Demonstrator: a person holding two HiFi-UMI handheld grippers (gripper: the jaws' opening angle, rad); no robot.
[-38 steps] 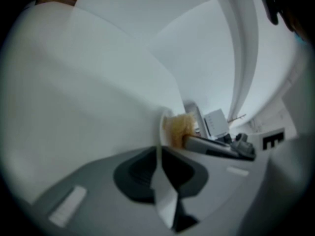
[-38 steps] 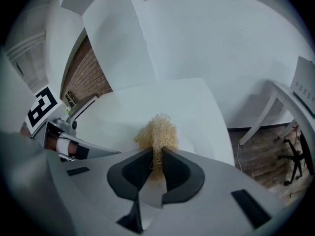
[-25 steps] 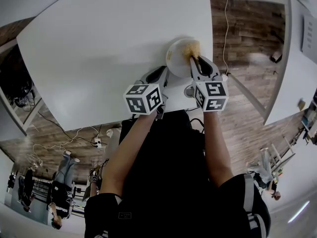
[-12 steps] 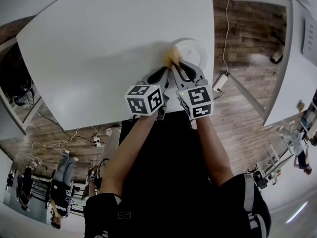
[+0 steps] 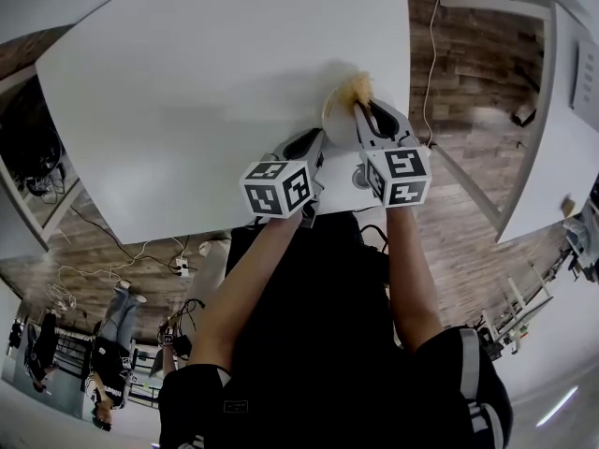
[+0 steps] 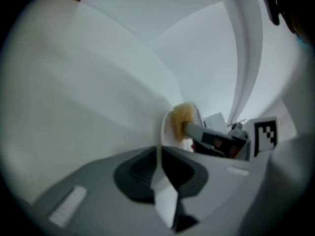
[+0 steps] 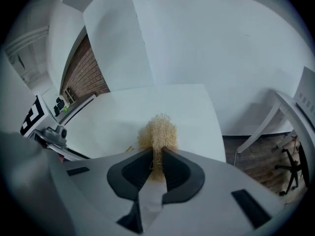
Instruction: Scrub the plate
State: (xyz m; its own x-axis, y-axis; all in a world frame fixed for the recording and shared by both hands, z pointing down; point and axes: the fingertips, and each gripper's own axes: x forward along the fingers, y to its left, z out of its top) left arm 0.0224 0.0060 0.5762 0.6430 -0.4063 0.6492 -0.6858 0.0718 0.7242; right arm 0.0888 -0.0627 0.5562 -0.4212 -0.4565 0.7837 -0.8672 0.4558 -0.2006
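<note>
Plate (image 5: 335, 124): white, round, thin rim, on worktop (image 5: 187, 92) near its edge closest to the person. Left gripper (image 6: 158, 157) fingers are clenched on the plate rim. Right gripper (image 7: 156, 161) fingers grasp a straw-coloured fibrous scrubber (image 7: 157, 132), held against the plate.

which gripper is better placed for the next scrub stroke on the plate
Right. The right gripper is shut on the fibrous scrubber, which sits against the plate. The left gripper is clamped on the plate's rim, holding it, so it is probably best used as the support.
</note>
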